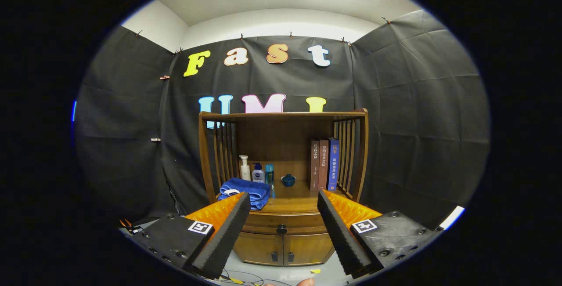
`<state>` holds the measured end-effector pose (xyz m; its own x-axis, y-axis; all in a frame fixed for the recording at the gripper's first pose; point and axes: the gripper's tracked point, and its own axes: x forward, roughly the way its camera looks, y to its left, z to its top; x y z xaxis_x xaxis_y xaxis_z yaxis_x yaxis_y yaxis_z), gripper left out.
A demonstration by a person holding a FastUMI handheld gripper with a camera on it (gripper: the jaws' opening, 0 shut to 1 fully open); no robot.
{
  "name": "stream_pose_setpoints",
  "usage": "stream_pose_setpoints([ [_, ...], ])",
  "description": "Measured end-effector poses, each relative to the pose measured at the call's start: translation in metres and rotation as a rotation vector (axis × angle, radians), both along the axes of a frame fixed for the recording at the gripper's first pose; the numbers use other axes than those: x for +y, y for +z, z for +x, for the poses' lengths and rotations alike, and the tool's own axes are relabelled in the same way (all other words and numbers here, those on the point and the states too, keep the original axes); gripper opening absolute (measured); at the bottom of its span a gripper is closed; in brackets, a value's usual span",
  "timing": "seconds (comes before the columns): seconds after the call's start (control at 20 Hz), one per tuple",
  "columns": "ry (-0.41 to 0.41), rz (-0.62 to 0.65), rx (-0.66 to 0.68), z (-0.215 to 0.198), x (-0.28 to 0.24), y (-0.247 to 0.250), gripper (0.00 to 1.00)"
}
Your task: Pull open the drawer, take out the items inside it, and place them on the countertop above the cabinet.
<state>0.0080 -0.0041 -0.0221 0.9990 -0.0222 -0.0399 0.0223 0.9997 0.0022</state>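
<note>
Two black foam pads (224,233) edge the tongs (284,200), whose orange fingers stand spread wide apart with nothing between them. A fingertip (306,282) of the person shows just below them, near some thin cables (239,276) on the pale floor.

Beyond the fingers stands a wooden cabinet (283,176). Its drawer (285,222) is shut, and the dark round knob (281,229) sits in the gap between the two finger tips, well ahead of them. Below the drawer are two small doors (283,247) with dark handles, also closed.

On the counter (294,200) above the drawer lies a folded blue towel (246,191), partly hidden behind the left finger. Behind it stand a white pump bottle (244,168), a smaller white and blue bottle (258,173) and a slim teal bottle (269,176), close together. A small blue lidded bowl (288,180) sits near the middle, apart from them. Three books (324,164) stand upright against the slatted right side.
</note>
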Motion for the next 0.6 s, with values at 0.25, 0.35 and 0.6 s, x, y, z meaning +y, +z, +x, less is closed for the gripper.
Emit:
stream_pose_setpoints([
  [0.25, 0.004, 0.003, 0.002, -0.0007, -0.0010, -0.0004, 0.99],
  [0.35, 0.005, 0.001, 0.003, -0.0025, -0.0015, -0.0004, 0.99],
  [0.6, 0.013, 0.000, -0.013, -0.0056, 0.0010, 0.0013, 0.99],
])
